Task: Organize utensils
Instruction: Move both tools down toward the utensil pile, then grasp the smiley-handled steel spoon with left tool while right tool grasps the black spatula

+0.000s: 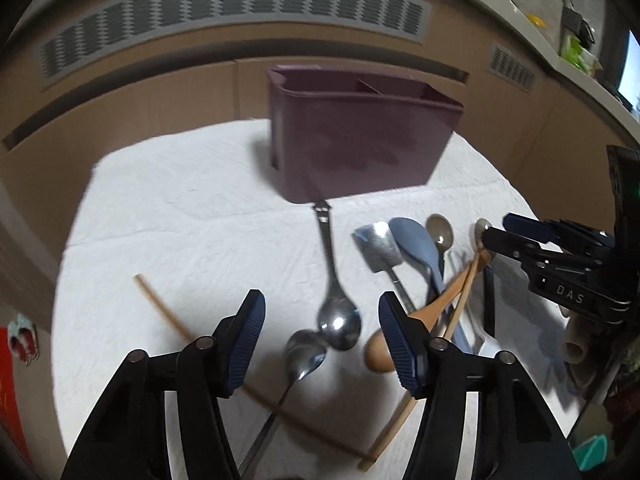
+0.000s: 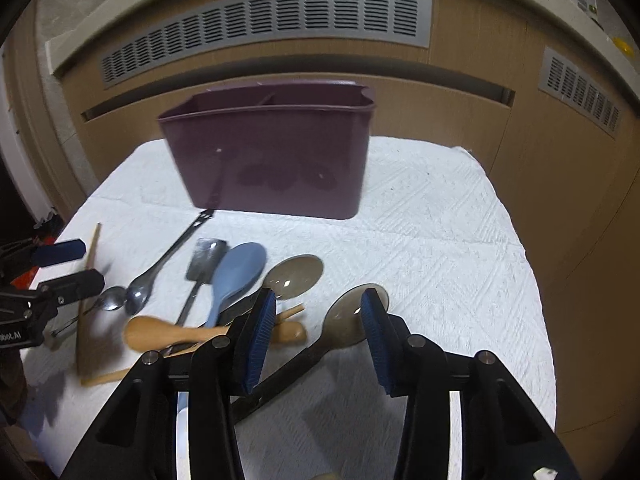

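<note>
Both claws hang spread and empty over loose utensils on the tabletop in front of the purple caddy [image 1: 360, 136]: left claw [image 1: 322, 344] above two steel spoons [image 1: 338, 320], right claw [image 2: 318, 340] over a grey spoon [image 2: 348, 320]. Picking comes next; each must drop and pinch one handle.

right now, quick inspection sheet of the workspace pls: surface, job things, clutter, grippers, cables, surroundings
surface: white textured cloth covers the table
job's things: purple caddy upright, divided inside, no utensils seen in it; metal spoons, blue rice paddle, wooden spoon and chopsticks lie loose in front of it
clutter: nothing seen
grippers: left gripper and right gripper both open, holding nothing
cables: nothing seen
surroundings: wood-panelled cabinet with grey vent grilles behind
</note>
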The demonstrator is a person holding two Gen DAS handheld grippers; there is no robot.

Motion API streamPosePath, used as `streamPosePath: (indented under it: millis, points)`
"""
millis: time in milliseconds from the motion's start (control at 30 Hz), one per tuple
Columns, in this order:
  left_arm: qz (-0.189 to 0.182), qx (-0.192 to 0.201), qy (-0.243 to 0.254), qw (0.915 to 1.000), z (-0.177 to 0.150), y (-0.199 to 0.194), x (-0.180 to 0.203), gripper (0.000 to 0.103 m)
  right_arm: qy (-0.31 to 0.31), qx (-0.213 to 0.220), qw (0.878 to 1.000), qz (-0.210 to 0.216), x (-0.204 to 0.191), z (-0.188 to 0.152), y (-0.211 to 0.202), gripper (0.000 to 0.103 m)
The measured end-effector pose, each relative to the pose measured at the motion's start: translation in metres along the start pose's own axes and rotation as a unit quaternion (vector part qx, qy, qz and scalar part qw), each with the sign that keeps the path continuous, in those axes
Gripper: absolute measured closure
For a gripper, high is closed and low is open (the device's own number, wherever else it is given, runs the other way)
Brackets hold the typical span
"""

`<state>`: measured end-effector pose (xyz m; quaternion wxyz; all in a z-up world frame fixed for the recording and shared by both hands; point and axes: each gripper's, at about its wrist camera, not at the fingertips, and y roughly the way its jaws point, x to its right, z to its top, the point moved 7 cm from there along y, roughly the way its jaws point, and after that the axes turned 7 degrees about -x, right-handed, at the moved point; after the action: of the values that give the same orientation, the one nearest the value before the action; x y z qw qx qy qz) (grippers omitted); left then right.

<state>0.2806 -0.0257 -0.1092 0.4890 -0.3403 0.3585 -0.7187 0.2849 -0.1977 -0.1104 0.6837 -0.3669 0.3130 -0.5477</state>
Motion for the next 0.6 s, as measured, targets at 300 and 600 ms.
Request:
streamPosePath:
  millis: [300,600]
  points:
    - [-0.007,-0.055,-0.007,0.9984,0.017,0.043,0.002,0.080,-0.005,0.000,0.999,0.047,-0.012,0.002,0.003,0.063]
    - [-0.005,-0.052,-0.025,0.9984,-0.017,0.019,-0.019,0.085,-0.055,-0.031,0.987,0.148,-0.086,0.009,0.009,0.063]
